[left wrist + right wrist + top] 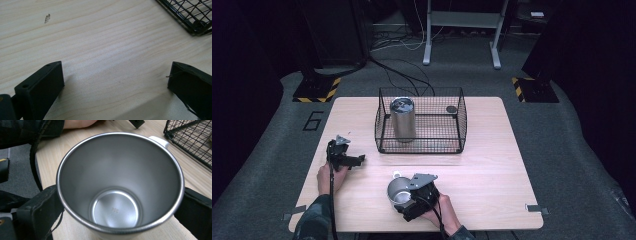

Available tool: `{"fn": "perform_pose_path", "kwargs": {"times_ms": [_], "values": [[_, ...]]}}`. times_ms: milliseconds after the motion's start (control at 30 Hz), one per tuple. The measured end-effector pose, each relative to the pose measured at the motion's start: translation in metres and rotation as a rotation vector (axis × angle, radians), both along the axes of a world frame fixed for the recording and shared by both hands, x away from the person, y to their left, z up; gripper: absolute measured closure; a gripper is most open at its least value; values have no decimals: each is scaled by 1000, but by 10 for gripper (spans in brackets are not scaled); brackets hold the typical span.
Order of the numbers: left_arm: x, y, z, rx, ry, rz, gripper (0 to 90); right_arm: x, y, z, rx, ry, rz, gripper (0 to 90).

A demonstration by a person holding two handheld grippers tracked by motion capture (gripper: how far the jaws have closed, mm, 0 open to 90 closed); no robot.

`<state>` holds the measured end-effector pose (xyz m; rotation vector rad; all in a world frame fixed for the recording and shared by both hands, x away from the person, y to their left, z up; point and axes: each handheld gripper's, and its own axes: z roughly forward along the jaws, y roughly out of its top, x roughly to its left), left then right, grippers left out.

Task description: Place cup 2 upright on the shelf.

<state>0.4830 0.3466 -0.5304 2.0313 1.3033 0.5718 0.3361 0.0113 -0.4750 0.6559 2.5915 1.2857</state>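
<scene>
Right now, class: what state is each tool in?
Left tool: open, holding nothing, over the table.
Right tool: jaws around the steel cup, gripping it.

A black wire basket (421, 120) stands on the wooden table (492, 165) toward twelve o'clock. Inside it, a tall steel canister (403, 119) stands upright at the nine o'clock end, and a small dark round thing (451, 109) lies near the two o'clock corner. Black cables (402, 75) trail across the grey floor (562, 130) beyond.
</scene>
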Motion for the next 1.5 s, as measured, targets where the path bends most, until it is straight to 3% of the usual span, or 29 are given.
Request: {"fn": "perform_pose_path", "kwargs": {"times_ms": [33,567,800,933,1500], "values": [[0,0,0,-3,4,1,2,0,2,0,0,-16,4,40],[0,0,0,-1,0,0,2,-1,7,-1,-20,-30,-20,67],[0,0,0,0,1,-1,2,-2,5,1,2,-50,-40,68],[0,0,0,-1,2,0,2,-3,-3,8,19,-48,-48,68],[0,0,0,-6,2,2,1,5,-38,31,5,-66,-95,68]]}}
